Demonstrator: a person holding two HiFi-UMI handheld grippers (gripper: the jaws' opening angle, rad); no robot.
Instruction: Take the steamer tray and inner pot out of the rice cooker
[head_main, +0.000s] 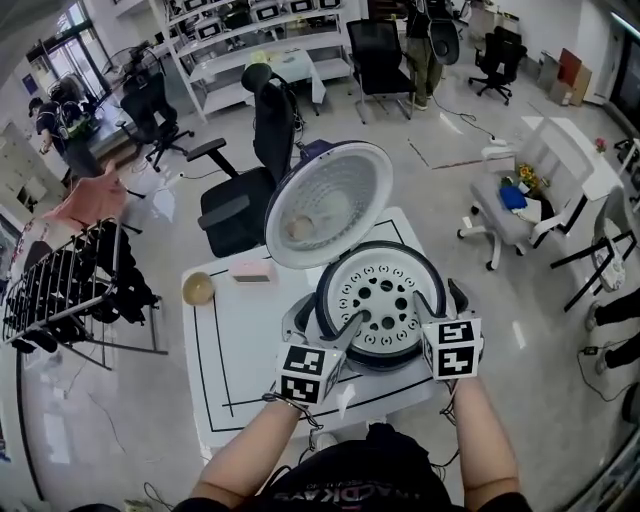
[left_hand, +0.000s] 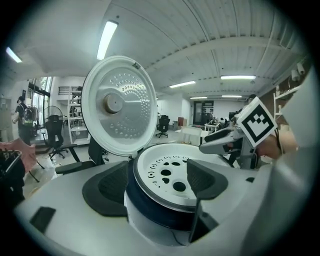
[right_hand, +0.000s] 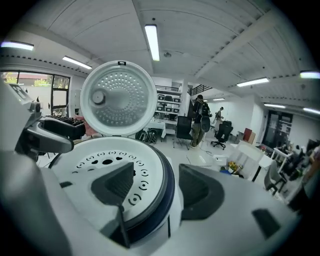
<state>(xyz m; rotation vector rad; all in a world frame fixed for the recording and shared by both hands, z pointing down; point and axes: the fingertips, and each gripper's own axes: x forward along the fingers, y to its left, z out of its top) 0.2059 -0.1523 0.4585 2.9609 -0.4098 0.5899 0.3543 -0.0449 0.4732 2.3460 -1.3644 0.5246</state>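
Observation:
The rice cooker (head_main: 372, 362) stands on a white table with its lid (head_main: 325, 203) swung up. The white perforated steamer tray (head_main: 383, 300) sits in its top over a dark rim (left_hand: 150, 207); the inner pot is hidden under the tray. My left gripper (head_main: 325, 322) is open astride the cooker's left rim, with one jaw over the tray (left_hand: 165, 172) and the other outside the wall. My right gripper (head_main: 443, 303) is open astride the right rim in the same way, one jaw above the tray (right_hand: 100, 165). Neither gripper clamps anything.
On the white table (head_main: 240, 350), a small tan bowl (head_main: 198, 289) and a pink box (head_main: 253, 271) lie left of the cooker. A black office chair (head_main: 250, 190) stands behind the table. A dark wire rack (head_main: 70, 285) is at the left, with white chairs (head_main: 520, 205) on the right.

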